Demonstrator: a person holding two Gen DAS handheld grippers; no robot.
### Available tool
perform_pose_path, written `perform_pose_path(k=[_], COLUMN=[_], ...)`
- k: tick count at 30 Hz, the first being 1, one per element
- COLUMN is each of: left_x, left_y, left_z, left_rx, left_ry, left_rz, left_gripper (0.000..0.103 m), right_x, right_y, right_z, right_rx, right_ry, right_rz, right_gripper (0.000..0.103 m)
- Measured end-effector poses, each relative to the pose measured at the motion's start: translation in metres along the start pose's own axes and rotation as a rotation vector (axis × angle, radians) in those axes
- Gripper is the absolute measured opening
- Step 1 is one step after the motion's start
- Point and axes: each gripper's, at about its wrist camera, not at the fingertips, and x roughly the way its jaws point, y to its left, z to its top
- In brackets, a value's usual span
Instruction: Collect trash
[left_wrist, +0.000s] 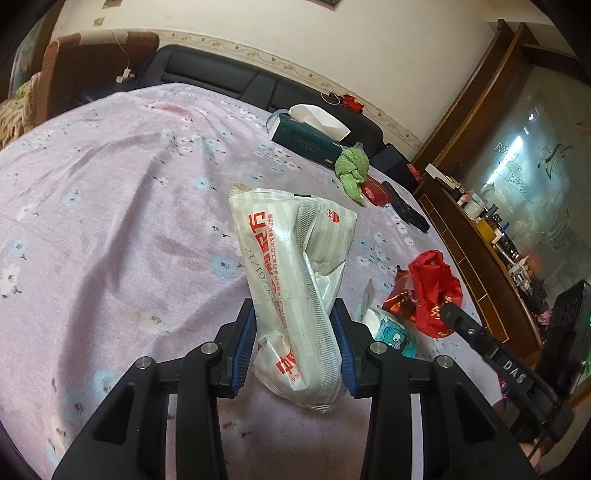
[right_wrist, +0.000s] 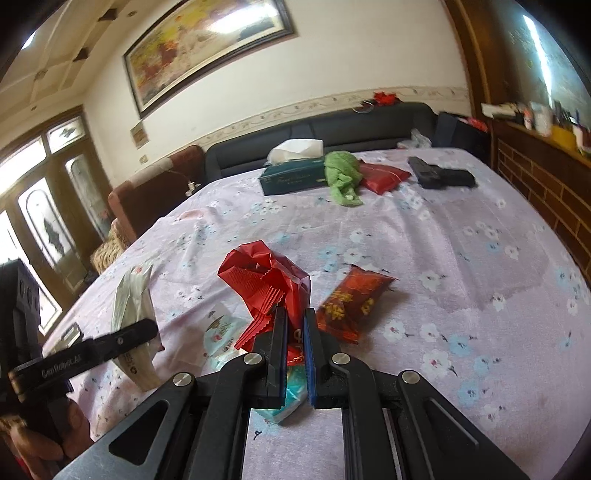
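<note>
The left gripper (left_wrist: 295, 339) pinches a crinkled white plastic bag (left_wrist: 295, 273) with red print between its blue ribbed pads, holding it upright above the lilac flowered tablecloth (left_wrist: 110, 184). The right gripper (right_wrist: 295, 321) is pressed together on a crumpled, shiny red wrapper (right_wrist: 266, 280), beside a flat red foil packet (right_wrist: 351, 295) lying on the cloth.
</note>
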Motion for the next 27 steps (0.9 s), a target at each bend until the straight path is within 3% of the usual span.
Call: perform_pose_path(k=[7,17,22,27], left_x=[-0.023,-0.042,-0.040,-0.036], left_y=[-0.026,-0.097,-0.150,-0.213], left_z=[-0.017,-0.048,-0.065,-0.080], left_rx=[0.071,0.216,0.310,0.389], left_ry=[-0.003,0.052,0.102,0.156], left_rz=[-0.004,-0.107,-0.167,-0.269], left_gripper=[0.038,0.038,0.038,0.038], right_x=[-0.039,-0.103,-0.151,-0.214], right_y=[-0.014,-0.050,-0.078,-0.126], right_z=[-0.007,-0.038,-0.048,-0.056], right_rx=[0.052,0.162,0.234,0.306], right_ry=[-0.020,-0.029,-0.098,-0.205], right_rz=[-0.037,-0.041,-0.062,-0.166], right_gripper=[0.008,0.008,0.008,0.008])
